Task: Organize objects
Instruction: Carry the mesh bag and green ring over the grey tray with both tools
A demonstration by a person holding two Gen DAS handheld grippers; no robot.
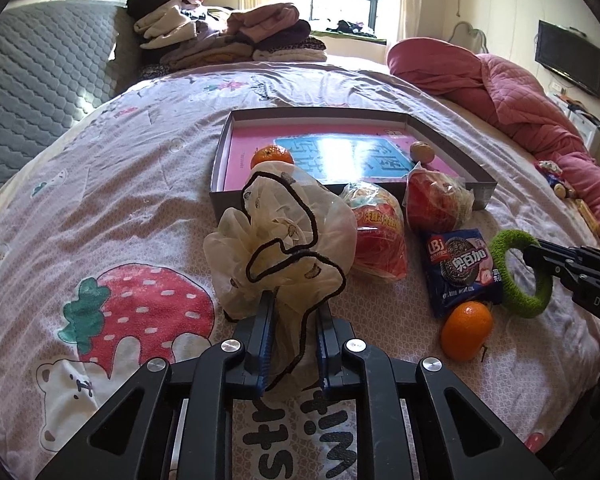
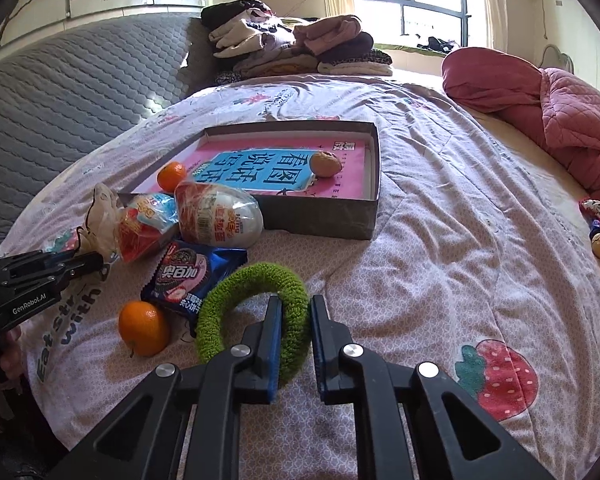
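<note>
Green crocheted ring (image 2: pixel 256 312), clamped in right gripper (image 2: pixel 292 344); sheer cream drawstring pouch (image 1: pixel 276 240), pinched by left gripper (image 1: pixel 292 336). Grey shallow box (image 1: pixel 476 194) at twelve o'clock. Lift both clear of snacks; pouch contents unclear, so carry it gently.

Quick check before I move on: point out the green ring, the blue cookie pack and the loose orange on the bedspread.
green ring (image 2: pixel 236 284): right wrist view, top of its knitted arc.
blue cookie pack (image 2: pixel 188 276): right wrist view, middle of the printed front.
loose orange (image 2: pixel 143 327): right wrist view, centre of the peel.
</note>
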